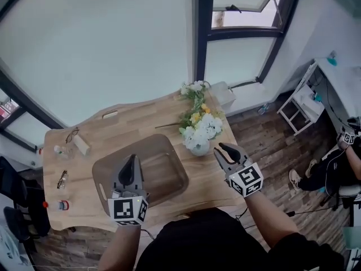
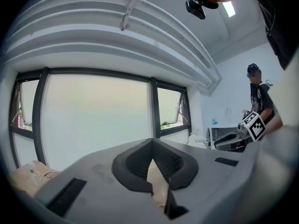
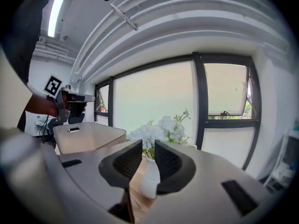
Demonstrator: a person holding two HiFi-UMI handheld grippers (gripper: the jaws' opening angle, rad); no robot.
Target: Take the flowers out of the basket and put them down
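White flowers (image 1: pixel 203 127) stand in a small white vase (image 1: pixel 200 148) on the wooden table (image 1: pixel 130 123), right of a wooden tray (image 1: pixel 107 171). More stems with white and yellow blooms (image 1: pixel 194 97) lie behind the vase. My right gripper (image 1: pixel 221 149) hovers just right of the vase with its jaws a narrow gap apart and nothing between them. In the right gripper view the right gripper (image 3: pixel 148 146) frames the vase (image 3: pixel 150 178) and flowers (image 3: pixel 159 129) beyond it. My left gripper (image 1: pixel 131 164) hangs over the tray, tips together; the left gripper (image 2: pixel 152 141) points toward the window.
Glasses (image 1: pixel 71 134), a small bottle (image 1: pixel 62 205) and other small items lie at the table's left end. A white box (image 1: pixel 224 95) sits at the far edge. A white shelf (image 1: pixel 302 103) and a seated person (image 1: pixel 333 168) are to the right.
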